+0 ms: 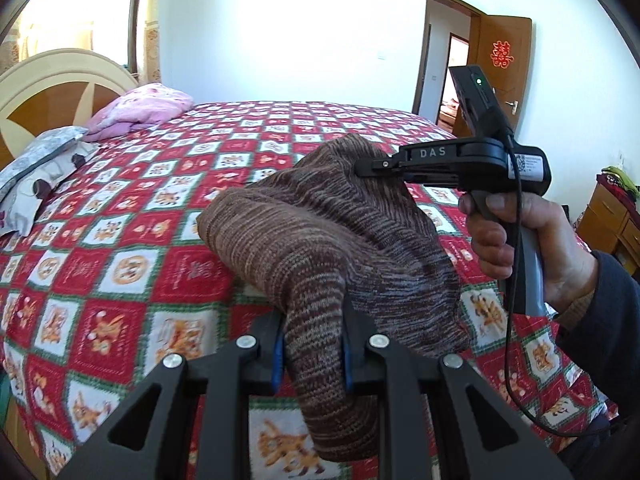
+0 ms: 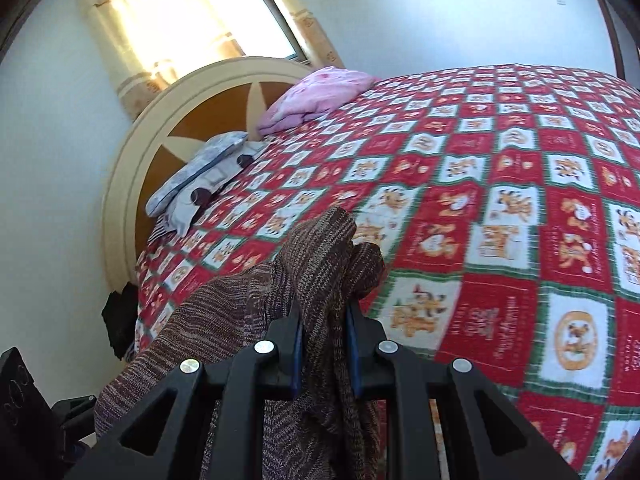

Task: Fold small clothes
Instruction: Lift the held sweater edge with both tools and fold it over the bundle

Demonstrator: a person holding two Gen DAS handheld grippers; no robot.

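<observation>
Knitwear fills the near foreground of both wrist views: a brown striped knit garment (image 1: 320, 240) hangs between the two grippers above the bed. In the left wrist view the left gripper (image 1: 312, 356) is clamped on a bunched fold of the knit, its blue pads mostly covered by cloth, and the garment's lower end droops behind the black finger frames, so its edge there is cut off. The right wrist view shows the right gripper (image 2: 324, 336) likewise pinched tight on a gathered ridge of the same garment (image 2: 312, 264), with more cloth trailing down out of frame.

Only the left view shows the right gripper from outside (image 1: 384, 168), its tips buried in the top of the knit, and the person's hand (image 1: 516, 240) around its handle with a cable looping below. Only the right view catches a sliver of the left tool at the bottom left corner, too cropped to read.

Beyond lies the red checked quilt (image 1: 160, 184), then a grey patterned pillow (image 2: 200, 168) and a pink folded blanket (image 2: 316, 92) at the round headboard (image 2: 132, 160). The curtained window (image 2: 248, 12) is blown out by glare. An open wooden door (image 1: 500, 60) appears in the left view alone.
</observation>
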